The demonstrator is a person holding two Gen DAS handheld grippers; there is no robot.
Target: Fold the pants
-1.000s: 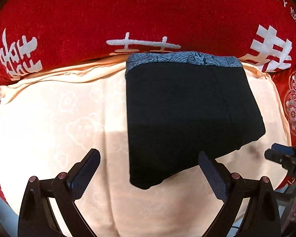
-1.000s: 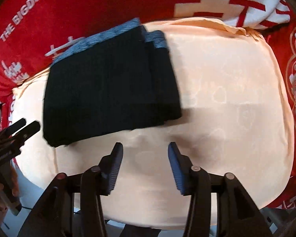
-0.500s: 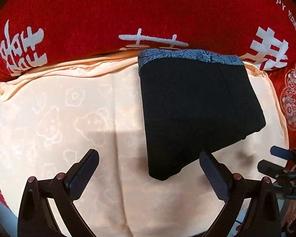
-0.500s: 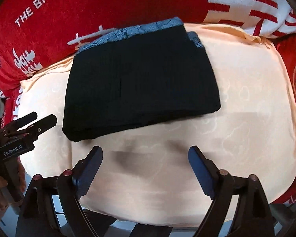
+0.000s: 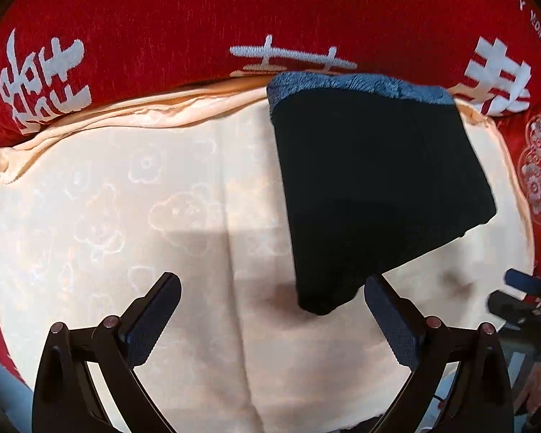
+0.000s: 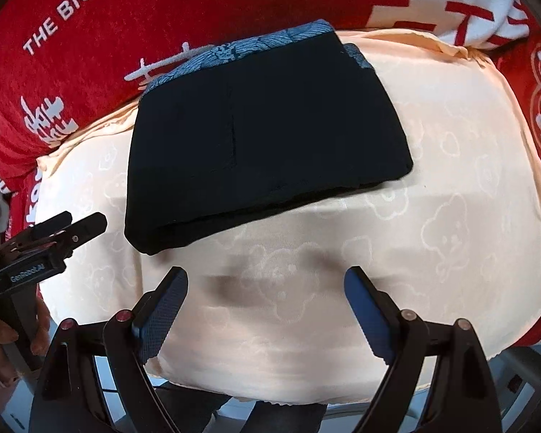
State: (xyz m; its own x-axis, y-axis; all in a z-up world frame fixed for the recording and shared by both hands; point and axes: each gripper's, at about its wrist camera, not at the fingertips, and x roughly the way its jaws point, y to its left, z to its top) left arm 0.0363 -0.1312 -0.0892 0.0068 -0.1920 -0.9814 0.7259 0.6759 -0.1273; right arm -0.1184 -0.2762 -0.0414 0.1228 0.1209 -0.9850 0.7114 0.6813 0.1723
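The black pants (image 5: 375, 184) lie folded into a compact stack on the peach cloth, with a blue patterned waistband at the far edge. They also show in the right wrist view (image 6: 263, 130). My left gripper (image 5: 270, 317) is open and empty, just short of the stack's near corner. My right gripper (image 6: 267, 306) is open and empty, above bare cloth in front of the stack. The left gripper also shows at the left edge of the right wrist view (image 6: 54, 238).
The peach cloth (image 5: 126, 216) covers a small table whose front edge (image 6: 270, 393) is near my grippers. A red blanket with white lettering (image 5: 234, 11) lies behind and to the sides.
My right gripper has opened wide and swung left toward the stack. My left gripper has drifted left, so the pants sit further right in its view. The pants have not moved.
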